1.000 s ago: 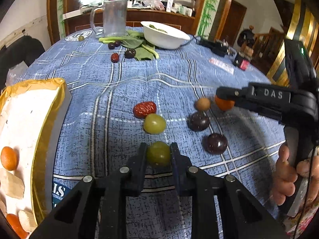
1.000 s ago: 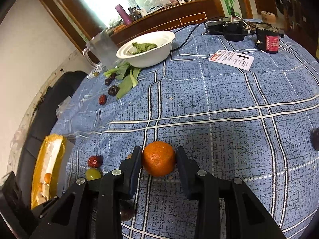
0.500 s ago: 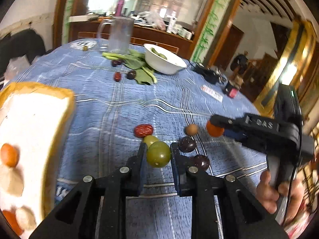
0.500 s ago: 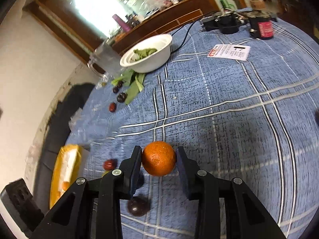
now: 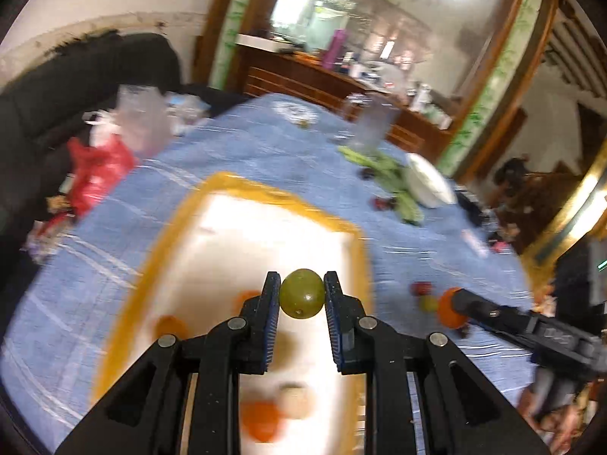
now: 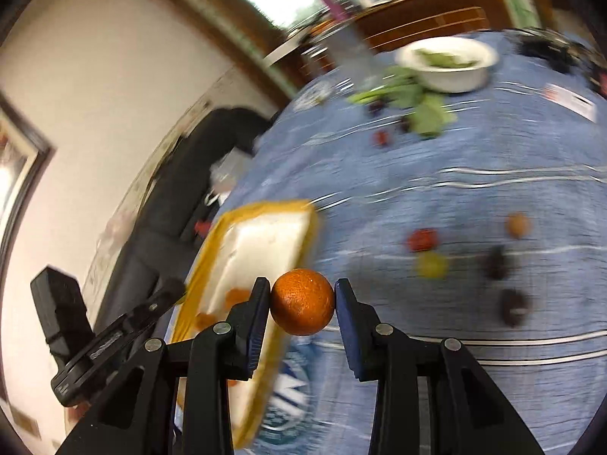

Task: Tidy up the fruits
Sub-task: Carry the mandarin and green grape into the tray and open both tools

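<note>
Worktop (image 6: 474, 159), blue check cloth: loose fruit scattered. Tray (image 5: 174, 227), yellow rim, white inside, w/ orange pcs. L gripper (image 5: 302, 299): jaws clamped on green grape (image 5: 302, 298), above tray. R gripper (image 6: 302, 302): jaws clamped on orange (image 6: 302, 302), just beside tray's edge.

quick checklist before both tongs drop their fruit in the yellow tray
1. Left tongs clamped on green grape: ok.
2. Right tongs clamped on orange fruit: ok.
3. Grape over the yellow tray: ok.
4. Orange fruit fully over the tray: cannot tell, it appears at the tray's edge.
5. Bare white space left in tray: ok.
6. Exact landing spot among fruit already inside: cannot tell, blurred.
</note>
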### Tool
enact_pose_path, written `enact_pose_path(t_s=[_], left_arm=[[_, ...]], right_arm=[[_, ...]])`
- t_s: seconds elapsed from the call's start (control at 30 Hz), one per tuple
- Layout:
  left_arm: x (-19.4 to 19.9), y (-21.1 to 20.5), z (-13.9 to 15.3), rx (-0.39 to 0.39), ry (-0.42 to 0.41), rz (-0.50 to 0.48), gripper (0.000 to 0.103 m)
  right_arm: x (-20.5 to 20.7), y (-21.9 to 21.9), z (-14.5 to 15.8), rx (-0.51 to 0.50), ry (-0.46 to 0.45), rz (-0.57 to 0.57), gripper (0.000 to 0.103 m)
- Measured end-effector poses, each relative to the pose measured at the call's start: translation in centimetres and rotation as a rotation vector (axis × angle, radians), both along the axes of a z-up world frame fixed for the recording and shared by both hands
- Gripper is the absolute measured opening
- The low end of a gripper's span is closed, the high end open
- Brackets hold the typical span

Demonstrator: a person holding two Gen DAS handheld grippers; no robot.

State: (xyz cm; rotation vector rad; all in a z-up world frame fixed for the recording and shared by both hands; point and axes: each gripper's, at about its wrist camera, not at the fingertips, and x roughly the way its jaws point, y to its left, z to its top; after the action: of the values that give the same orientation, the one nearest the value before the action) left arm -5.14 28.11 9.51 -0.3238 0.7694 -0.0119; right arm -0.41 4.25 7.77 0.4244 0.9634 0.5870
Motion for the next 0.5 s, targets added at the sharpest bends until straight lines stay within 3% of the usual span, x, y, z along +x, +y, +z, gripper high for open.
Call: enact_pose_path(t_s=[0.07, 0.23, 0.33, 0.5], left_arm=[[0.0, 1.2, -0.9, 0.028, 0.022, 0.028, 0.022], [1.8, 3.7, -3.2, 0.004, 0.102, 0.045, 0.022], [2.7, 4.4, -4.3, -0.022, 0.148, 0.049, 0.022], [3.2, 5.0, -5.4, -0.056, 0.188, 0.066, 0.024]], right_arm=[[0.2, 2.7, -0.1, -0.033, -0.002, 0.038, 0.039], [0.6, 9.2, -1.2, -0.196, -0.032, 0.105, 0.039], [0.6, 11.2, -2.1, -0.282, -0.050, 0.122, 0.039], [1.0, 12.7, -3.6, -0.341, -0.045, 0.106, 0.039]])
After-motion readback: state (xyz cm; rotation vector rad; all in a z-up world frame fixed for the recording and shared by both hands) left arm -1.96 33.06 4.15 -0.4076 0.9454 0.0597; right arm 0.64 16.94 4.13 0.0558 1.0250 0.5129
